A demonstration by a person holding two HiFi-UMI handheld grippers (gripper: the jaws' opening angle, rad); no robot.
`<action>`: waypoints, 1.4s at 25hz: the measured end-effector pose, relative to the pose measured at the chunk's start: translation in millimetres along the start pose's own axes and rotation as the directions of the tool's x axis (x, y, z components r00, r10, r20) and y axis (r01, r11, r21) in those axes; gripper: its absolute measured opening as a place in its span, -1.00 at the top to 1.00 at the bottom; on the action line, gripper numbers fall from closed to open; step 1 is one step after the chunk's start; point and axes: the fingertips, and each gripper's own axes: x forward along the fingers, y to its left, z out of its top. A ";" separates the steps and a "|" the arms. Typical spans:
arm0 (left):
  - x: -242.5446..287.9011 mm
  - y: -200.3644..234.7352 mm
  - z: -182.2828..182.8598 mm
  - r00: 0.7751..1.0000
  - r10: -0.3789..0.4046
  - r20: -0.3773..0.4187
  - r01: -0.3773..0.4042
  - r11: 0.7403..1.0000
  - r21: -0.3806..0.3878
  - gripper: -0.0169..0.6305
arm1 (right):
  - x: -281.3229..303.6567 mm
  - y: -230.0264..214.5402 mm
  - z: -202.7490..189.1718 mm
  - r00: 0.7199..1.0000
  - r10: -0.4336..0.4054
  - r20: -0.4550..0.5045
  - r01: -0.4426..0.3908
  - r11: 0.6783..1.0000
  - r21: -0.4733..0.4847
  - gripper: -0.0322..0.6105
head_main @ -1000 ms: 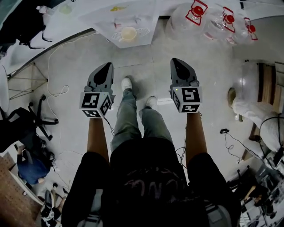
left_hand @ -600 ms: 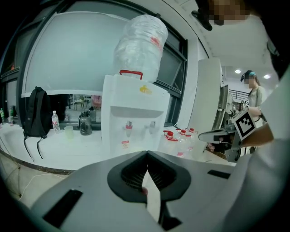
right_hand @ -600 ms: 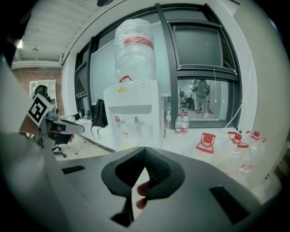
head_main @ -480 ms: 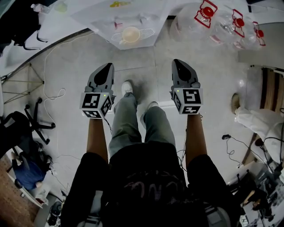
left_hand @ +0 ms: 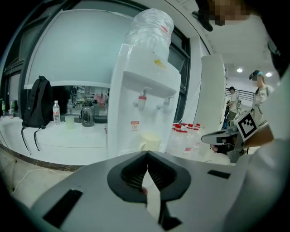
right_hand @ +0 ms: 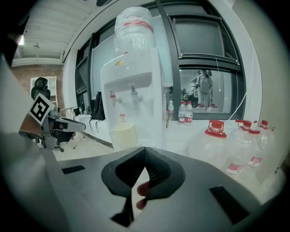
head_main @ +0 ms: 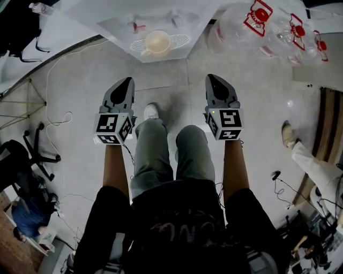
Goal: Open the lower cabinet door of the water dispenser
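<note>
While the person stands facing the water dispenser (head_main: 161, 18), the head view shows two grippers, the left gripper (head_main: 127, 83) and the right gripper (head_main: 211, 79). They are side by side above the floor, both short of the machine. Each gripper's own view shows its two jaws pressed together at the tips with nothing between them, so neither has hold of anything.

One dispenser stands at the top edge of the head view, seen from above. Only the gripper views show its front, with two taps (left_hand: 142, 97) and one large bottle (left_hand: 149, 25) upended on top. I cannot tell how much that bottle holds. One pale cup (head_main: 157, 42) sits on the drip tray under the taps. The head view looks down into it, but its contents cannot be made out. The lower cabinet door shows in no view: each gripper's grey body covers the dispenser's lower part, and the head view catches only its top.

Three big clear jugs (head_main: 257, 16) with red caps stand just right of the dispenser, and they look empty. The right gripper view alone shows three small bottles (right_hand: 181, 112) on the sill behind. The left gripper view alone shows a white counter (left_hand: 59, 140) bearing one black backpack (left_hand: 34, 106), one water bottle (left_hand: 56, 112), one tumbler (left_hand: 69, 121) and one dark kettle (left_hand: 87, 114). Each gripper view also catches the other gripper at its edge.
</note>
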 end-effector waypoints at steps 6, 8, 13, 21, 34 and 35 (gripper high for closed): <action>30.9 15.5 -44.9 1.000 0.008 0.010 -0.008 1.000 0.010 0.91 | 36.6 -6.5 -47.0 1.000 -0.003 0.001 0.003 1.000 -0.007 0.86; 41.2 20.9 -61.5 1.000 0.011 0.012 -0.011 1.000 0.010 0.91 | 48.9 -8.6 -66.3 1.000 -0.002 -0.008 0.002 1.000 -0.013 0.86; 68.2 37.9 -102.8 1.000 0.026 0.017 -0.026 1.000 0.013 0.91 | 81.0 -16.2 -107.4 1.000 -0.004 -0.003 0.004 1.000 -0.010 0.85; 102.9 54.7 -147.0 0.998 0.043 0.038 -0.044 0.999 0.019 0.91 | 119.6 -27.6 -156.2 1.000 -0.003 0.008 0.003 1.000 -0.022 0.85; 153.7 81.6 -193.5 0.996 0.049 0.068 -0.051 0.999 0.020 0.91 | 172.5 -43.7 -206.1 0.999 -0.011 0.035 0.012 1.000 -0.012 0.85; 157.4 82.6 -197.1 0.996 0.048 0.069 -0.049 0.999 0.022 0.91 | 177.1 -45.0 -209.3 0.999 -0.012 0.039 0.012 1.000 -0.010 0.85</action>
